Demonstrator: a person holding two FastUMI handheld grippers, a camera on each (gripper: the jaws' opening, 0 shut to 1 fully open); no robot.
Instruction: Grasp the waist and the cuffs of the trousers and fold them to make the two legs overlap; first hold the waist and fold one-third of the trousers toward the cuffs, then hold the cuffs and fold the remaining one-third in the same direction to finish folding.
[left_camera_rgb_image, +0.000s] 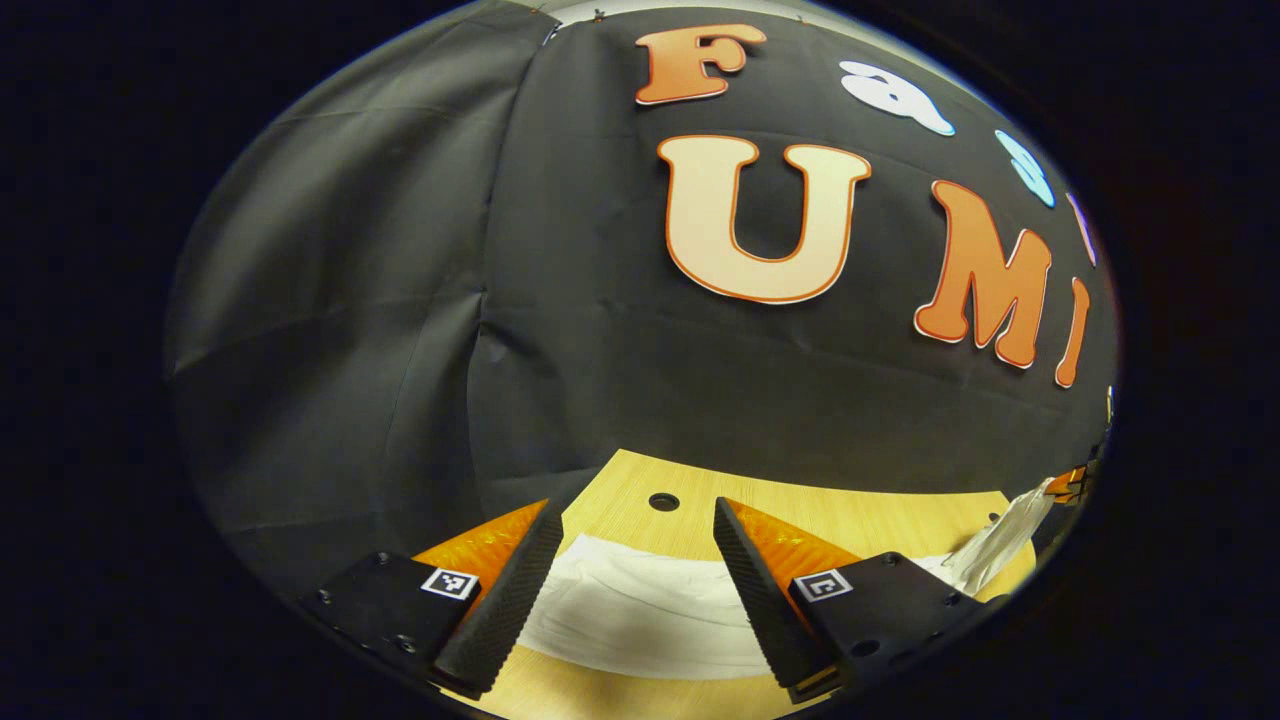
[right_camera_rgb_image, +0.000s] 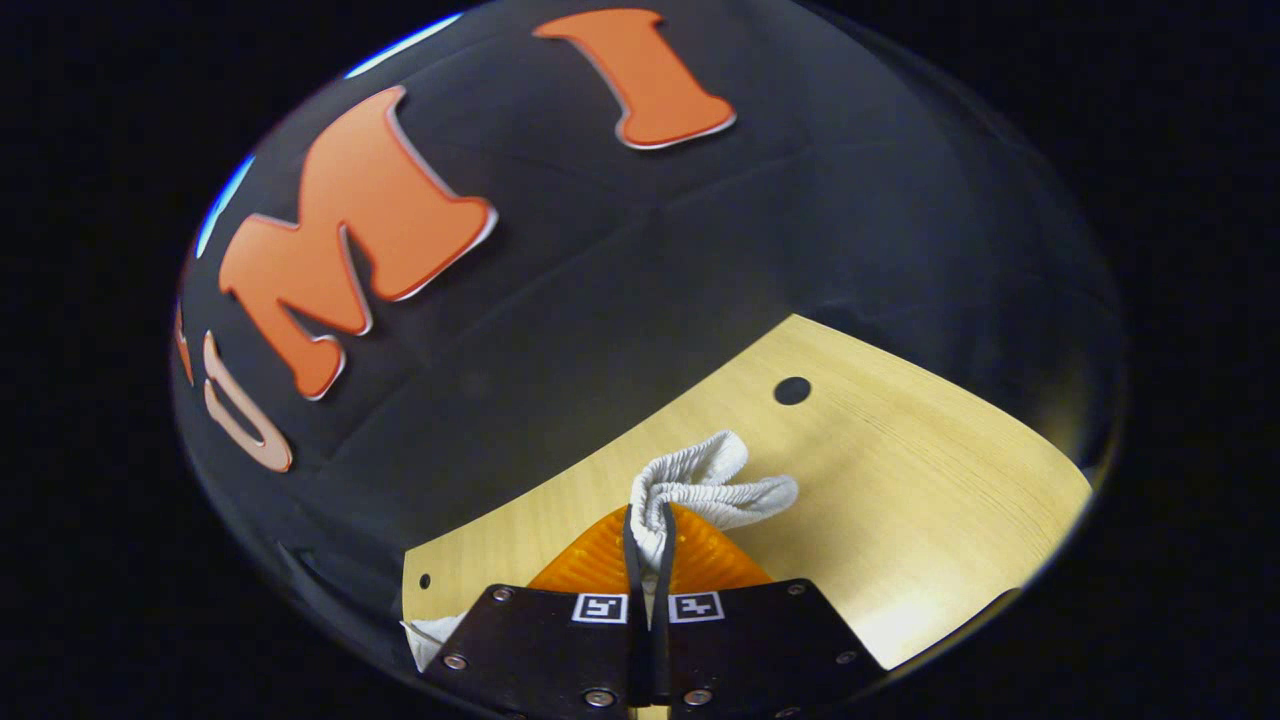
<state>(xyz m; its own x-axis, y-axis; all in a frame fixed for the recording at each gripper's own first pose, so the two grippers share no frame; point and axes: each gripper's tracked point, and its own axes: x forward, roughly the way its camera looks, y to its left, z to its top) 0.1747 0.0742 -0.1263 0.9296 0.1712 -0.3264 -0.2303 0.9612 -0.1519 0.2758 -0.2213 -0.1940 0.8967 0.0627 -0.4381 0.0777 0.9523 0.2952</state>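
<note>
Below the left gripper (left_camera_rgb_image: 638, 560), whose 2 fingers are spread wide with nothing between them, white trousers (left_camera_rgb_image: 640, 610) are seen lying flat on a light wooden table (left_camera_rgb_image: 800, 510). Square black-and-white coded markers are carried on both finger mounts; no readable writing or brand is found on the garment. The visible band of cloth runs crosswise to the fingers, its long axis from left to right in the left gripper view, and its far right end is lifted off the table at the view's edge. A round hole (left_camera_rgb_image: 663, 501) is seen in the tabletop beyond the cloth.

In the right gripper view, the right gripper (right_camera_rgb_image: 648, 530) is closed, both fingers pressed on a bunched, ribbed elastic edge of the trousers (right_camera_rgb_image: 700, 480). The gathered fabric projects forward and to the right, above the table (right_camera_rgb_image: 950, 480). Whether this edge is waist or cuff cannot be told. Another round hole (right_camera_rgb_image: 791, 390) lies beyond it.
</note>
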